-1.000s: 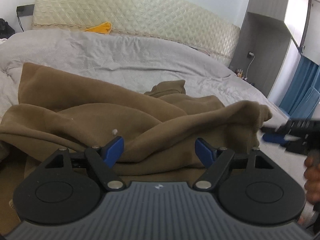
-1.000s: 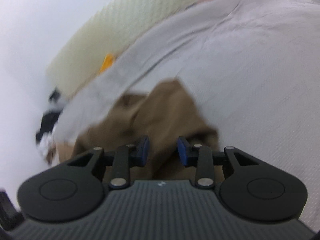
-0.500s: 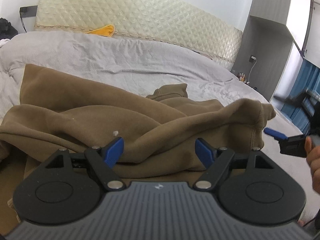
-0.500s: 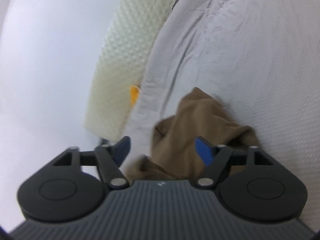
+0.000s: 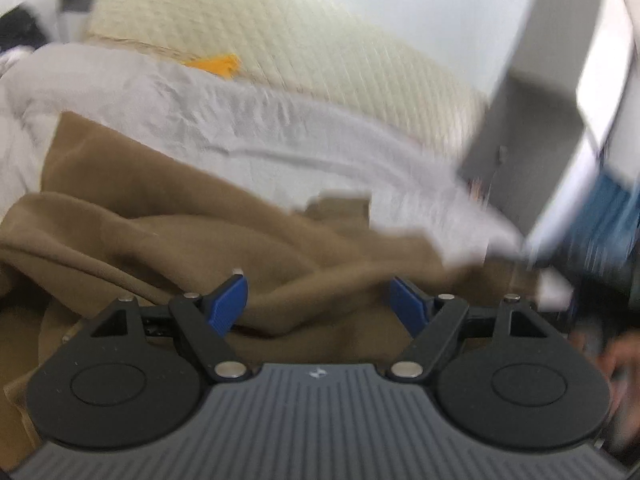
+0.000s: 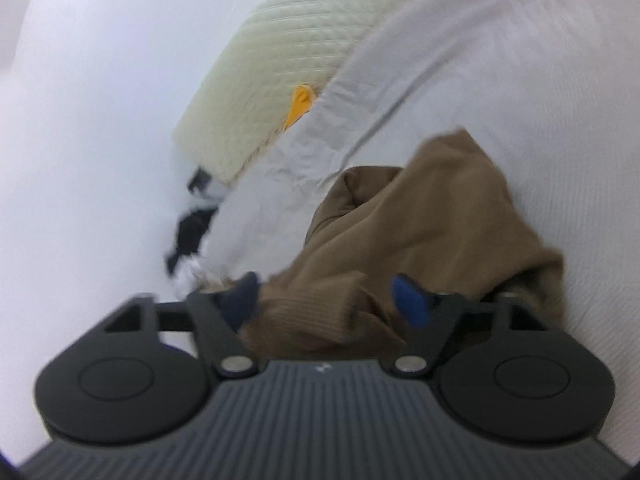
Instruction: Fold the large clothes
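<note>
A large brown sweatshirt lies crumpled on the grey bed sheet. My left gripper hovers low over its near folds. It is open wide, and the blue fingertips touch nothing. In the right wrist view the same brown sweatshirt fills the middle. Its ribbed edge lies between the fingers of my right gripper. Those jaws are closing, and gaps still show beside the pads. Both views are motion-blurred.
A cream quilted headboard runs along the back with an orange item at its foot. A grey cabinet and blue curtain stand to the right. A person's hand shows at the right edge. Dark clothes lie beside the bed.
My right gripper went from narrow to wide, then narrowed partway, and has swung onto the sweatshirt's ribbed edge. The left gripper stayed open while its view shifted and tilted slightly.
</note>
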`<state>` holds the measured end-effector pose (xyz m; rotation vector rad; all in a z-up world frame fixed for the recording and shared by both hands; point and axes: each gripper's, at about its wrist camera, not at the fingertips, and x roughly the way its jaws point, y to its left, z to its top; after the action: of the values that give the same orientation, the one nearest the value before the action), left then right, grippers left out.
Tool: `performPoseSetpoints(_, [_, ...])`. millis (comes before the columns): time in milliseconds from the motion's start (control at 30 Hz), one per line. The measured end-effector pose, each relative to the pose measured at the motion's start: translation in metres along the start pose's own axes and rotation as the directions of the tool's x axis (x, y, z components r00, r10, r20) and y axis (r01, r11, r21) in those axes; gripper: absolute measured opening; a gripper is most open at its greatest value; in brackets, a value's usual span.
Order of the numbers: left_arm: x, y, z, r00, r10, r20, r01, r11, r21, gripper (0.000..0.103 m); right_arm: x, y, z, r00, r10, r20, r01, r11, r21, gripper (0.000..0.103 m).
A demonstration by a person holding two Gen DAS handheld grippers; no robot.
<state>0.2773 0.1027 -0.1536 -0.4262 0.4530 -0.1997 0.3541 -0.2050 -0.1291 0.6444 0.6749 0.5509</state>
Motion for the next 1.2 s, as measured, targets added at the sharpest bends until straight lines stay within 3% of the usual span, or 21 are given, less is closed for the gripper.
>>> performPoseSetpoints(67, [-0.014,0.008,0.007,0.997,-0.035,0.067,0.04,0.997,-0.073,0.082,-0.005,0.013,-0.006,0.999,-0.025,-0.042,0.021,0.996,-0.09,0.053])
performPoseSetpoints(167, [-0.026,0.015,0.014,0.991,-0.069,0.119,0.084,0.988,-0.126,0.082,-0.011,0.024,-0.025,0.991,-0.051,-0.127,0.027,0.983,-0.184,0.049])
performPoseSetpoints(367, [-0.011,0.005,0.01,0.999,-0.037,0.04,0.039,0.998,-0.049,0.079,0.012,0.037,-0.077,0.925,-0.209,-0.316,0.105,0.943,-0.315,0.05])
performPoseSetpoints(433, [-0.004,0.001,0.007,1.0,0.009,0.015,-0.009,1.0,-0.007,0.076,0.014,0.041,-0.088,0.919,-0.25,-0.304,0.131,0.922,-0.364,0.051])
performPoseSetpoints(600, [0.011,0.002,0.0,0.993,0.106,-0.051,-0.104,0.994,0.039,0.073,-0.006,0.049,-0.073,0.96,-0.213,-0.179,0.142,0.928,-0.345,0.052])
performPoseSetpoints(667, [0.014,0.0,-0.003,0.986,0.144,-0.083,-0.138,0.988,0.068,0.07,-0.014,0.044,-0.064,0.972,-0.201,-0.119,0.162,0.946,-0.28,0.066])
performPoseSetpoints(733, [0.017,-0.004,-0.006,0.977,0.182,-0.111,-0.171,0.98,0.106,0.07,-0.015,0.036,-0.058,0.971,-0.227,-0.082,0.204,0.954,-0.22,0.073])
performPoseSetpoints(900, [0.023,-0.007,-0.013,0.958,0.238,-0.16,-0.217,0.966,0.138,0.071,0.001,0.027,-0.063,0.955,-0.274,-0.114,0.252,0.952,-0.176,0.073])
performPoseSetpoints(933, [0.023,-0.005,-0.014,0.956,0.237,-0.175,-0.216,0.967,0.132,0.071,0.008,0.027,-0.062,0.95,-0.289,-0.119,0.267,0.949,-0.168,0.072])
performPoseSetpoints(967, [0.023,-0.002,-0.015,0.955,0.233,-0.186,-0.212,0.969,0.125,0.071,0.009,0.027,-0.064,0.943,-0.313,-0.116,0.289,0.94,-0.184,0.062])
performPoseSetpoints(1033, [0.024,0.004,-0.014,0.955,0.216,-0.204,-0.201,0.975,0.092,0.071,0.011,0.031,-0.07,0.91,-0.403,-0.099,0.37,0.896,-0.247,0.051])
performPoseSetpoints(1200, [0.025,0.001,-0.016,0.954,0.227,-0.198,-0.211,0.972,0.1,0.071,0.02,0.032,-0.08,0.905,-0.38,-0.189,0.316,0.901,-0.297,0.041])
